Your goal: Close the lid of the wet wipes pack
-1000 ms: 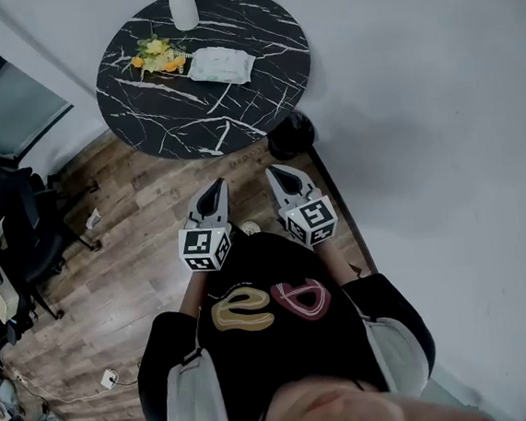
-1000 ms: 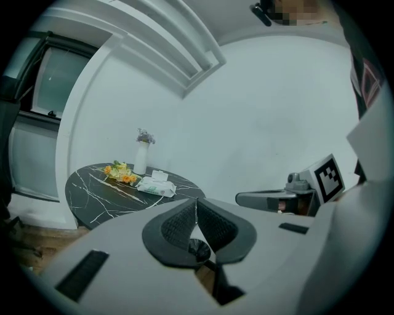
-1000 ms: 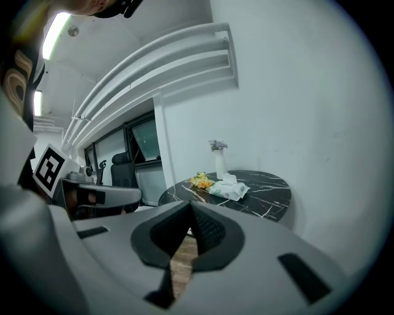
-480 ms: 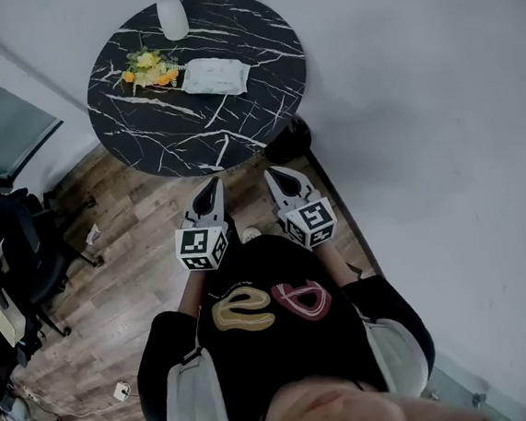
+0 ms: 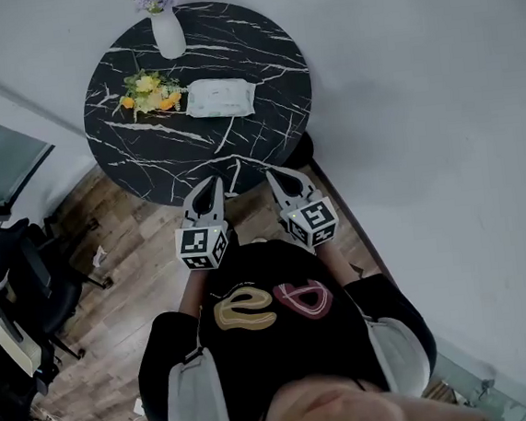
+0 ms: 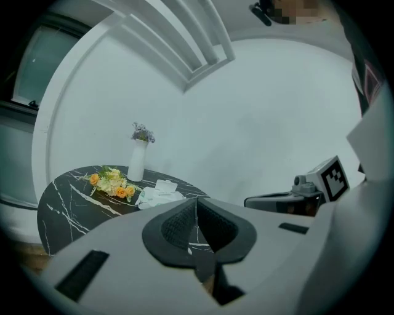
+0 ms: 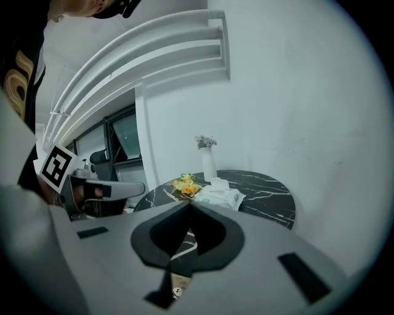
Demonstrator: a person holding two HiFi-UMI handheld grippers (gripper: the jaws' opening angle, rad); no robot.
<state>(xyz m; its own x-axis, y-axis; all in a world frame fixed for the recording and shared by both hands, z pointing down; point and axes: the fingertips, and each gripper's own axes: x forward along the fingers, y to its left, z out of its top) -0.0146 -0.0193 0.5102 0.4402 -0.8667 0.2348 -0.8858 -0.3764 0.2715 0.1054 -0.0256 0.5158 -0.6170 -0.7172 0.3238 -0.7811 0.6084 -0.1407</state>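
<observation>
left gripper jaws sitting together, gripping nothing | right gripper jaws likewise meeting, empty | wet wipes pack lying on table well ahead of both fingertips, touching neither

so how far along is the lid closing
Nothing done: the wet wipes pack lies on the table with its lid up. In hand: nothing; the left hand-held gripper and right hand-held gripper hover shut, short of the pack. Left: press the lid down.

Wipes pack — on round table
</observation>
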